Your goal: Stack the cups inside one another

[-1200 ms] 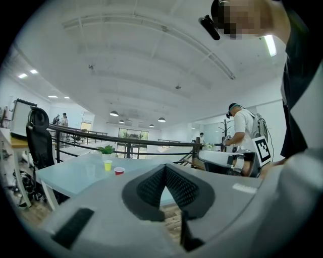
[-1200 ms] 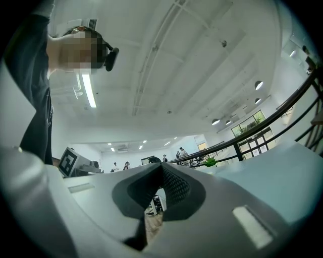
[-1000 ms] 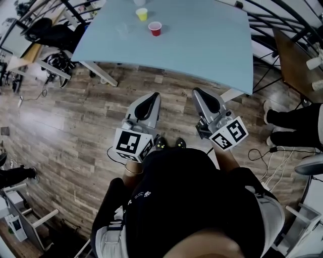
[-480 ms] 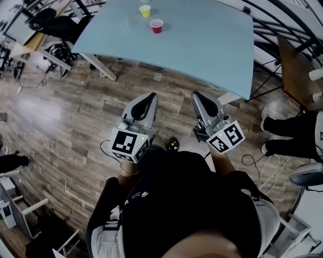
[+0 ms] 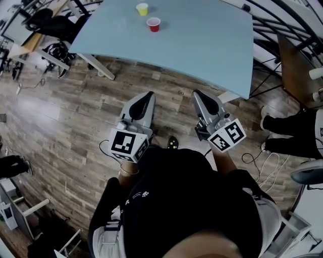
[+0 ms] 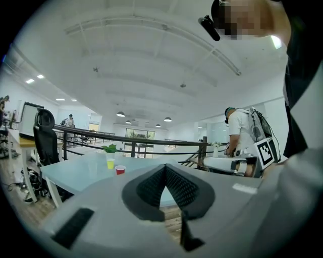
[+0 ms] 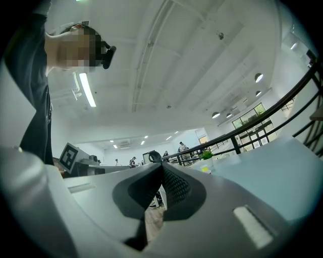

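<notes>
Red plastic cup (image 5: pixel 153 23) and yellow plastic cup (image 5: pixel 142 8) stand apart by the pale blue tabletop's (image 5: pixel 202 45) far edge.
Unchanged over the last second: left gripper (image 5: pixel 148 95), right gripper (image 5: pixel 198 93) both closed, empty, short of near edge; stacking not begun.

Your head view is evenly lit and sharp; the red cup (image 5: pixel 153 23) reads small but crisp. Wide-angle bending curves the pale blue table (image 5: pixel 202 45) and wood floor (image 5: pixel 60 116), which carries a soft sheen at left. Your dark clothing (image 5: pixel 186 201) loses detail. Both gripper views are bright under ceiling lamps (image 6: pixel 167 119) and a glaring strip light (image 7: pixel 87 89), with black rounded corners and blur nearest the lens.
</notes>
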Demonstrator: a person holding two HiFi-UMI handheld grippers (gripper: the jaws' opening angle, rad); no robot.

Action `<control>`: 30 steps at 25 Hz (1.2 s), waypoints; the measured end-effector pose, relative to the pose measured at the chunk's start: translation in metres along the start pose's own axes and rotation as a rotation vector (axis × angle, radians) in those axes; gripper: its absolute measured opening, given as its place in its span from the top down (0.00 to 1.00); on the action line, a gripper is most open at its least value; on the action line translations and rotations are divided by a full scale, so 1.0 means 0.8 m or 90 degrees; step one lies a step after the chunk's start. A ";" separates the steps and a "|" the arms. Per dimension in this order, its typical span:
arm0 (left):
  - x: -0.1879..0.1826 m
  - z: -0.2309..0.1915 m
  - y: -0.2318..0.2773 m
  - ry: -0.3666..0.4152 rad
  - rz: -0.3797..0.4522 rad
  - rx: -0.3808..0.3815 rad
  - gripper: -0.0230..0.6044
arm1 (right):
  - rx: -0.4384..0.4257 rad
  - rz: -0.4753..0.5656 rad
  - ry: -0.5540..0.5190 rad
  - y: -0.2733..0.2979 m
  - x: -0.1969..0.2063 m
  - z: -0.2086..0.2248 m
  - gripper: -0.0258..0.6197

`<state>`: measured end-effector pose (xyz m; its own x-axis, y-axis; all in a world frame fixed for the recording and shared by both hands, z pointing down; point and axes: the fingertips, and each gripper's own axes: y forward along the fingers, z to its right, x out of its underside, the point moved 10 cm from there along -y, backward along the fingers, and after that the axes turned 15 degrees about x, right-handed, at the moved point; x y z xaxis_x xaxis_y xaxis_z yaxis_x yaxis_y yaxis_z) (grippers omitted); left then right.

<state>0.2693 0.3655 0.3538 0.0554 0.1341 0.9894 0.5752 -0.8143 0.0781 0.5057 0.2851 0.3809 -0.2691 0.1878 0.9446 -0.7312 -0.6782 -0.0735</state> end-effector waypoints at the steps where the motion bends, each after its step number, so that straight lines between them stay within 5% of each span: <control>1: 0.000 -0.003 0.002 -0.001 0.000 0.002 0.98 | 0.002 0.000 -0.001 0.003 0.000 0.001 0.97; 30: -0.038 -0.289 0.039 -0.021 -0.001 0.092 0.98 | 0.102 -0.014 -0.028 0.250 0.015 -0.019 0.96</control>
<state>0.0969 0.2051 0.3543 0.0798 0.1559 0.9846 0.6867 -0.7245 0.0591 0.3470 0.1625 0.3728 -0.2236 0.1742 0.9590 -0.6264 -0.7795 -0.0044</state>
